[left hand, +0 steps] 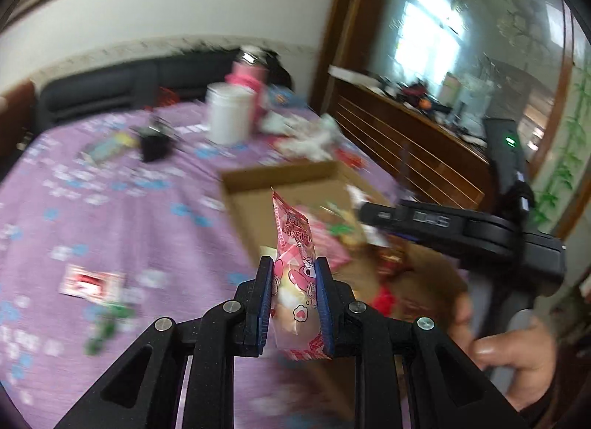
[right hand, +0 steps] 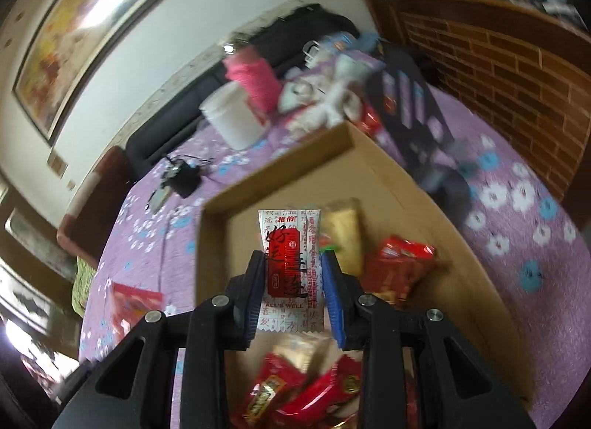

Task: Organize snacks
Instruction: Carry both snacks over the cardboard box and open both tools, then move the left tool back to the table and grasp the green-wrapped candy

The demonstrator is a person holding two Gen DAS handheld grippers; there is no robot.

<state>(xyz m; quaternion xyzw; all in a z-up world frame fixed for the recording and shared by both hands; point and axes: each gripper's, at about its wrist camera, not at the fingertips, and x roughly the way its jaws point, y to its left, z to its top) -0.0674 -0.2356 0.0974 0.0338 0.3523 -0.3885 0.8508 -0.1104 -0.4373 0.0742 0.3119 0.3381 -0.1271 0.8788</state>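
A table covered with a purple flowered cloth (left hand: 122, 200) was seen, and a shallow cardboard box (right hand: 369, 167) was placed on it, toward the right side. Several snacks were already gathered inside the box, among them red packets (right hand: 400, 263) and a yellow packet (right hand: 343, 237), so a good part of the task was judged as done. Some pieces were still left on the cloth: a red and white packet (left hand: 92, 281) and something green (left hand: 107, 322) at the near left, and another red packet (right hand: 135, 305) left of the box. At the far side a white tub (left hand: 231, 115) and a pink container (left hand: 247, 78) were standing, which were not snacks as far as could be told. The left gripper (left hand: 294, 303) was closed narrowly on a pink packet (left hand: 295, 240) with a cartoon figure, held upright near the box edge; its writing was too blurred to be read. The right gripper (right hand: 293, 296) was closed on a white and red packet (right hand: 291, 263), held above the inside of the box. On this packet the words "ALL'S WELL" were readable, with Chinese characters around them.
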